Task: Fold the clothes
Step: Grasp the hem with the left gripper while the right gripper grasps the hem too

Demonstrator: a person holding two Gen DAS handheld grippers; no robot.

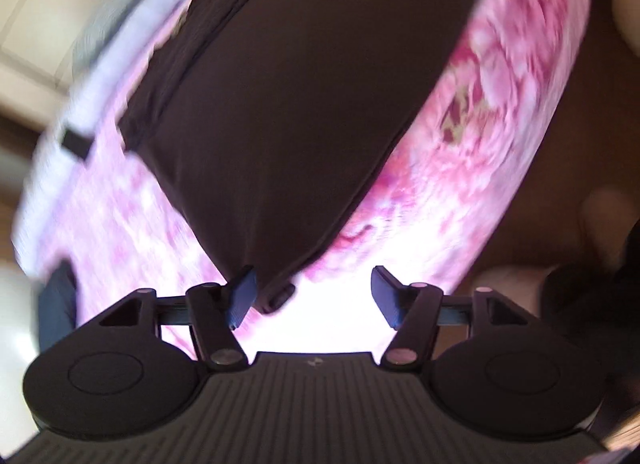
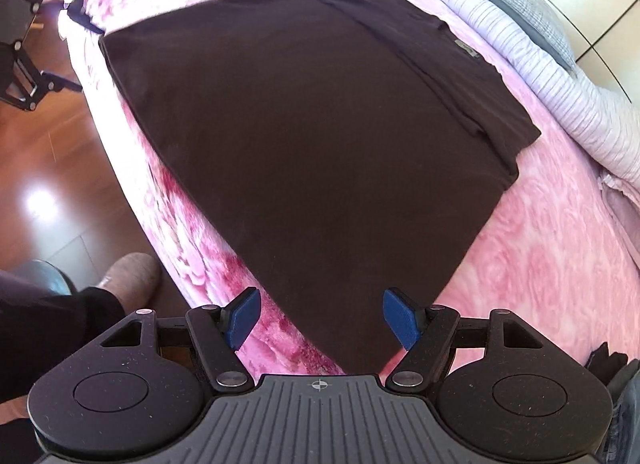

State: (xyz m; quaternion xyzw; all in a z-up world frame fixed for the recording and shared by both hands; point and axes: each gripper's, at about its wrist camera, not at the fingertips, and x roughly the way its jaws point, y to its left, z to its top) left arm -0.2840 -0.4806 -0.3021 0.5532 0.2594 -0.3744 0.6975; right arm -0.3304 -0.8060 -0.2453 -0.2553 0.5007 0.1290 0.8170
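Both hand-held grippers gape wide, nothing clamped in either. Left hand-held gripper [image 1: 314, 298] hovers at one corner of the dark brown garment [image 1: 288, 104], its left blue pad [image 1: 242, 296] just beside the hem, though blur makes it hard to say if they touch. Right hand-held gripper [image 2: 320, 318] hangs over the opposite end, pads either side of the near hem.

That garment [image 2: 304, 136] lies flat on the pink floral bedspread [image 2: 540, 248], one side already folded inward along its length. Only the right view shows that fold crisply, plus a small label [image 2: 466, 49] near the collar, a striped white duvet [image 2: 540, 76] bunched beyond, the wooden floor [image 2: 52, 168] and a brown shoe [image 2: 132, 276]. From the left wrist everything smears: the bedspread [image 1: 500, 112] reads as pink streaks, and the bright patch between the pads is washed out.
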